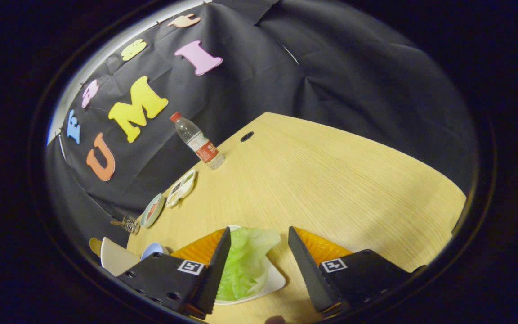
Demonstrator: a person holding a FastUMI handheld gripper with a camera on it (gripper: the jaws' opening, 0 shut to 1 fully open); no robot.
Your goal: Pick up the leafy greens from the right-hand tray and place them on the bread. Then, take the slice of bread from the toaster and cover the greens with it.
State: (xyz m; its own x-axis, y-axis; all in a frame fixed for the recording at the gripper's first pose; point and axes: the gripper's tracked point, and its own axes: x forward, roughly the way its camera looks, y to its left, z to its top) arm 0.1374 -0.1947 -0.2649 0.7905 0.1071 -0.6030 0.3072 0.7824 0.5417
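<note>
The gripper hangs over the wooden table with its two fingers spread wide apart, clamped on nothing. Between them lies one pile of leafy greens, pale green and crinkled, on a white tray. The left finger covers the greens' near-left edge, so I cannot tell whether it touches the leaves; the right finger stands clear of them. Much of the tray is hidden under the greens and the left finger, and only its right corner and near rim show.

Beyond the left finger, along the table's edge by the black cloth wall, things are small and hard to read: one blue rounded piece, one cream-white object cut off behind the finger, one small wire item, and two flat plates whose contents I cannot make out. Farther back stands one water bottle with a red cap. A dark round hole sits in the tabletop just beyond it.
</note>
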